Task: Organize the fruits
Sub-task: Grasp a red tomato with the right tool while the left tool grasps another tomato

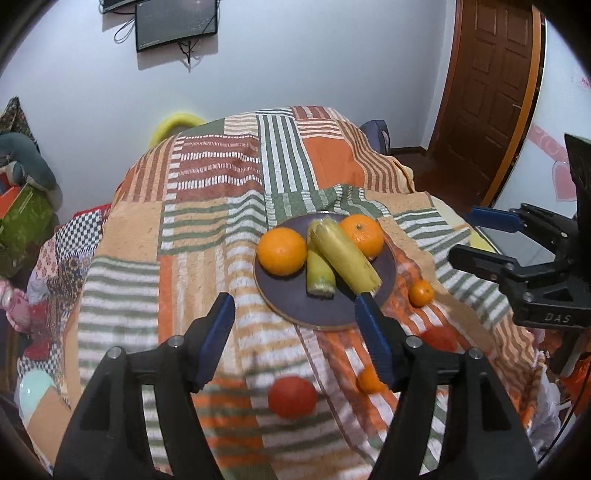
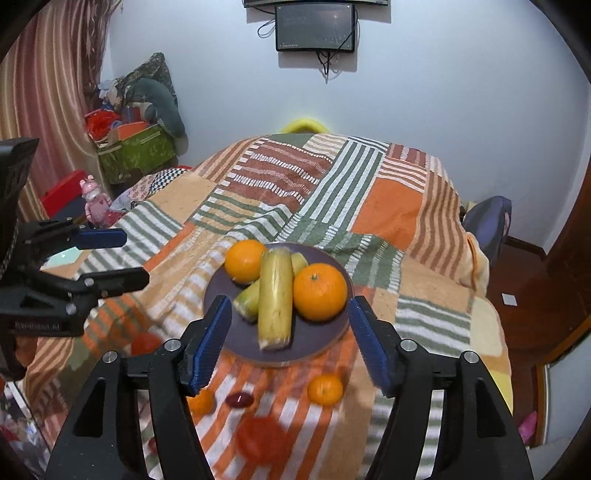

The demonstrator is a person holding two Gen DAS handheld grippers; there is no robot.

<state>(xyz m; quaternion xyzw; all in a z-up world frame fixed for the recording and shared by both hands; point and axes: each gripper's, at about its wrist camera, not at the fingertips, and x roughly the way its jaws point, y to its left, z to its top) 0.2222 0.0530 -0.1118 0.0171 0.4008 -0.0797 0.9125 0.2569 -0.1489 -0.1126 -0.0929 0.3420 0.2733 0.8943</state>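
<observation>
A dark purple plate (image 1: 325, 312) (image 2: 317, 338) on the striped blanket holds two oranges (image 1: 282, 251) (image 2: 320, 291) and two corn cobs (image 1: 347, 260) (image 2: 275, 304). Loose on the blanket near me lie a red tomato (image 1: 292, 397) (image 2: 263, 439), small mandarins (image 1: 421, 292) (image 2: 325, 389) and a dark red small fruit (image 2: 239, 399). My left gripper (image 1: 295, 332) is open and empty, above the blanket just short of the plate. My right gripper (image 2: 286, 339) is open and empty over the plate's near edge. Each gripper shows at the side of the other's view.
The striped blanket (image 1: 207, 206) covers a raised surface that drops off at the sides. A green box with clutter (image 2: 135, 151) stands at the left, a wooden door (image 1: 491, 85) at the right, and a wall monitor (image 2: 316, 27) at the back.
</observation>
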